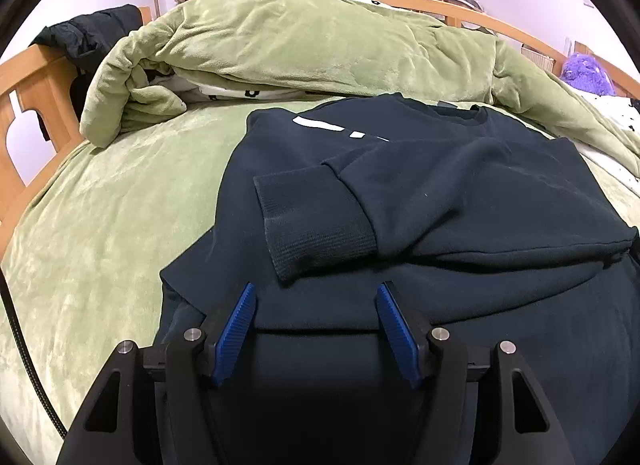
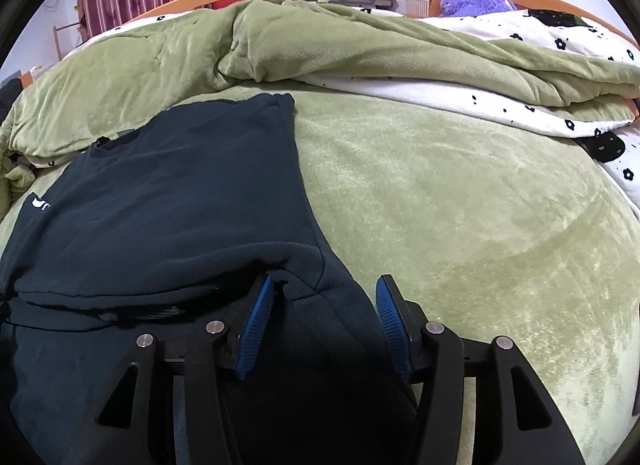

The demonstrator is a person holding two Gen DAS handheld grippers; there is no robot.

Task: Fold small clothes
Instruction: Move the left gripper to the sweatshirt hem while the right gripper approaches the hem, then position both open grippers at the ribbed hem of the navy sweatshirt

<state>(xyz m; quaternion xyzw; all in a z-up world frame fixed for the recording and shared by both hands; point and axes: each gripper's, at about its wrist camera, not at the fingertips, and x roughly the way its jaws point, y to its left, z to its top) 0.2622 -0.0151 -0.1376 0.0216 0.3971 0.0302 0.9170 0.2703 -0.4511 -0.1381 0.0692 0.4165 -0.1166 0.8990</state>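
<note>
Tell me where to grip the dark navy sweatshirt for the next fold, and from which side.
Probably grip the dark navy sweatshirt along its near bottom hem, coming from the near edge. One sleeve with its ribbed cuff already lies folded across the body, and the open left tool and right tool both sit at that hem.

Even, soft indoor light, sharp focus, strong fisheye bending with black corners, deep shadow at bottom.

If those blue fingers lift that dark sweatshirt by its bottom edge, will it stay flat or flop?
The sweatshirt would likely flop: it drapes softly over the green blanket. Its folded-in sleeve lies loose and may slide off. The fleece looks thick, so probably grippy, not slippery.
</note>
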